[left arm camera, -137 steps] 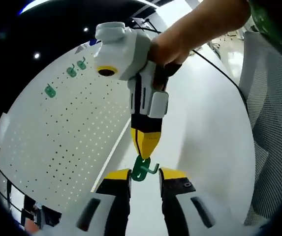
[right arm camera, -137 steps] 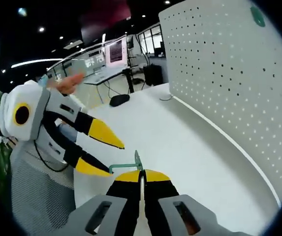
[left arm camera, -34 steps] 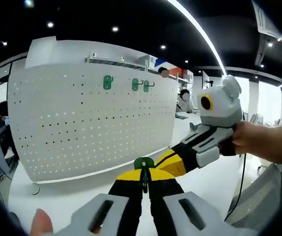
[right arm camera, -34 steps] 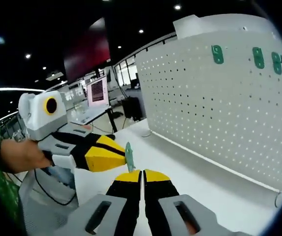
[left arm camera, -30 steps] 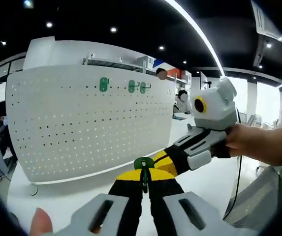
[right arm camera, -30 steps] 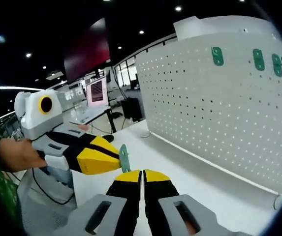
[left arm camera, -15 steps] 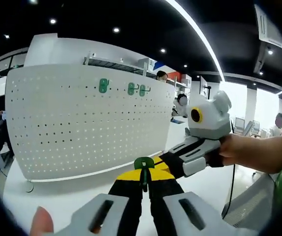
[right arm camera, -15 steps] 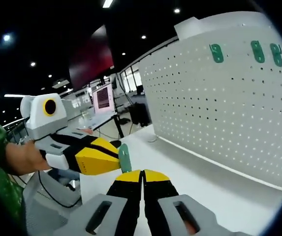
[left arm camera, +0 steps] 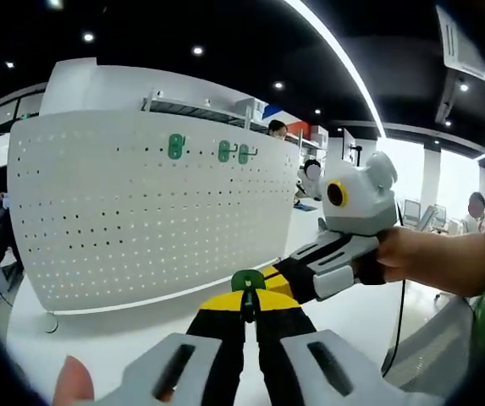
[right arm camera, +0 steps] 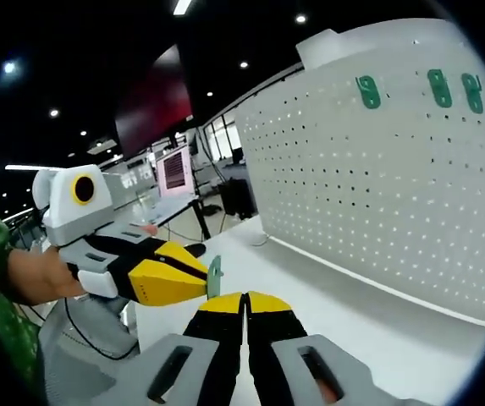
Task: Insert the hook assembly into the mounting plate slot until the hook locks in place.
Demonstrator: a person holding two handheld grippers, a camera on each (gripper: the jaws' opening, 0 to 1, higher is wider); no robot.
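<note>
— Green hook (left arm camera: pixel 247 282) is what I'm gripping in the left tongs (left arm camera: pixel 248 298); they're clenched on it, and its plate end is sticking up just past the yellow tips. Are you seeing it from the other side?

— I am. In the right gripper view the hook (right arm camera: pixel 214 277) is showing edge-on at the tip of the left tongs (right arm camera: pixel 193 282). My right tongs (right arm camera: pixel 244 298) are closing on nothing; the jaws are pressed together, just beside the hook but not touching it, as far as I can tell.

— And the pegboard (left arm camera: pixel 140 211)?

— It's standing upright on the white counter (right arm camera: pixel 310 288), well apart from the hook. Three green hooks (left arm camera: pixel 175 146) are already hanging in its top row.

— So how far along are we?

— I'm judging the hook as picked up and lifted off the counter, nothing more. It's hanging in the air in front of the pegboard (right arm camera: pixel 394 169), not yet near any hole.

— What's left, then?

— I'm still needing to carry it to the board, line its back tabs up with free holes, push it in and seat it until it locks. That's the bulk of the job, I think.
</note>
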